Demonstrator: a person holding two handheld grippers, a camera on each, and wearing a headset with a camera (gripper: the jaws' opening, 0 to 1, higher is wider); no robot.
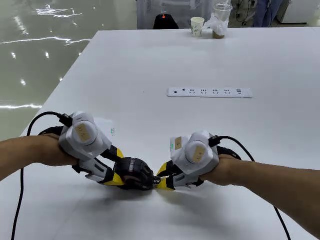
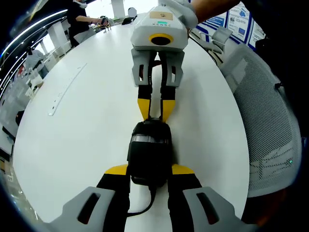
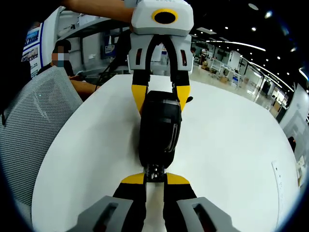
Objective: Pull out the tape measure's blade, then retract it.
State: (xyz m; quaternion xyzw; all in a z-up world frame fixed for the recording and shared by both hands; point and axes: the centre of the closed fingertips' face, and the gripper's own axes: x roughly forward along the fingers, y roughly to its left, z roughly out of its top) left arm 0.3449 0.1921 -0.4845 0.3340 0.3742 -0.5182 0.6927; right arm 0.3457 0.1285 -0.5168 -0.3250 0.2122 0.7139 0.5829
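1. One tape measure (image 1: 134,173): black case, lying on the white counter (image 1: 150,65) near its front edge, with a gripper at either end.
2. The left gripper (image 2: 149,170): jaws closed onto the tape measure from both sides, yellow tips pressed against the flanks of the case. The left hand (image 1: 50,150) holds it, to the left of the tape measure.
3. The right gripper (image 3: 154,181): faces the mouth of the tape measure head-on. Its jaws are pinched together on the end hook (image 3: 154,170), yellow tips just beside the case. The right hand (image 1: 227,170) holds it, to the right of the tape measure.
4. The blade (image 1: 155,181): a very short stub (hook and little more) shows between the case and the right jaws.
5. One black cable (image 1: 22,165): leaves the back of the left gripper and loops down the counter, well left of the tape measure.
6. One white power strip (image 1: 209,92): flat on the counter, well beyond the tape measure and somewhat to its right.
7. One paper cup (image 1: 197,26): upright at the counter's far edge, far beyond the tape measure, with a clear plastic cup (image 1: 220,20) just beside it.
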